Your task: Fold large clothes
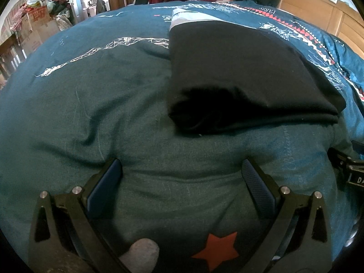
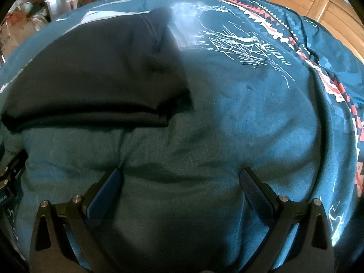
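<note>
A black garment (image 1: 238, 75) lies folded into a compact rectangle on the teal bedspread (image 1: 102, 104), with a pale grey-white strip (image 1: 188, 18) showing at its far end. In the right wrist view the same black garment (image 2: 91, 72) lies at upper left. My left gripper (image 1: 182, 166) is open, a short way in front of the garment's near folded edge, with nothing between its blue pads (image 1: 104, 186). My right gripper (image 2: 179, 175) is also open over bare bedspread (image 2: 238, 113), to the right of the garment and apart from it.
The bedspread carries white line drawings (image 2: 241, 43), a red-and-white zigzag band (image 1: 307, 36) and a red star (image 1: 216, 250). A wooden cabinet (image 1: 318, 6) stands at the right. Boxes and bags (image 1: 36, 22) pile up at far left. The other gripper's body (image 1: 350, 168) shows at the right edge.
</note>
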